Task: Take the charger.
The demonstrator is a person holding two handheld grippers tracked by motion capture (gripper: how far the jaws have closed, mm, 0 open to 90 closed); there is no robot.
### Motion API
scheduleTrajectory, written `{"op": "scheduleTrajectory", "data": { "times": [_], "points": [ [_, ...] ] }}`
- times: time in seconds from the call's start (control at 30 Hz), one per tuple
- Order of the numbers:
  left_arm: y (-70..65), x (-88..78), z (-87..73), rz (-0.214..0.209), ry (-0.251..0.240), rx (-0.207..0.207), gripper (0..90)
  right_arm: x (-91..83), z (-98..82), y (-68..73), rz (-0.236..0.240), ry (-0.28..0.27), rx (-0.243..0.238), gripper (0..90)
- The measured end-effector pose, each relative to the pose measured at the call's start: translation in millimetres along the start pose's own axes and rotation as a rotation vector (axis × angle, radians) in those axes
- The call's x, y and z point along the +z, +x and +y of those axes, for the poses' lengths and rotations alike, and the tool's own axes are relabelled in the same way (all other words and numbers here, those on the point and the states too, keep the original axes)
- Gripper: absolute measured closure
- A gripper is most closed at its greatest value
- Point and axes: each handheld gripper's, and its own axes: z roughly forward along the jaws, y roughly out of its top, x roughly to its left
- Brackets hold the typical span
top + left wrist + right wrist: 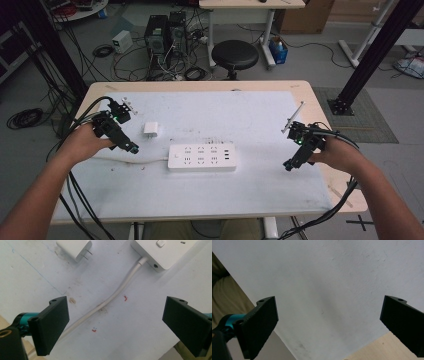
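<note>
Two grippers held wide over a table with one power strip and one charger plug, nothing gripped.

Left gripper: jaws spread wide, empty, hovering just left of the one white power strip, which lies mid-table; its one white cord runs between the jaws in the left gripper view. One white charger plug lies just behind the strip's left end, two prongs showing. Right gripper: jaws also wide, empty, near the right edge, well apart from the strip.
</note>
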Motion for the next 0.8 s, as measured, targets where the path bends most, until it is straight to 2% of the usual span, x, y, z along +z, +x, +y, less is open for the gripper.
{"op": "scheduleTrajectory", "data": {
  "times": [0.07, 0.13, 0.2, 0.37, 0.47, 0.63, 0.8],
  "points": [
    [-0.7, -0.8, 0.5, -0.005, -0.003, 0.003, 7.0, -0.5, 0.4, 0.7, 0.002, 0.0, 0.007, 0.9],
    [-0.4, -1.8, 1.7, -0.012, 0.006, -0.005, 7.0, -0.8, 0.6, 0.9, 0.022, 0.005, 0.016, 0.9],
    [0.8, -3.1, 3.4, -0.018, 0.008, -0.023, 7.0, -1.0, 0.6, 0.7, 0.021, -0.002, 0.017, 0.9],
    [4.3, -4.1, 9.2, -0.004, -0.013, -0.055, 7.0, -0.4, 0.1, -1.8, 0.023, -0.005, 0.036, 0.9],
    [4.7, -4.5, 13.4, 0.005, -0.033, -0.08, 6.9, 0.2, 1.4, -1.2, 0.014, -0.001, 0.03, 0.9],
    [7.0, -6.4, 22.6, 0.031, -0.081, -0.15, 7.0, 1.0, 4.7, -0.1, 0.004, -0.009, 0.024, 0.9],
    [11.2, -4.5, 33.0, 0.05, -0.113, -0.265, 7.0, 1.6, 6.0, -1.1, -0.003, -0.005, 0.035, 0.9]
  ]
}}
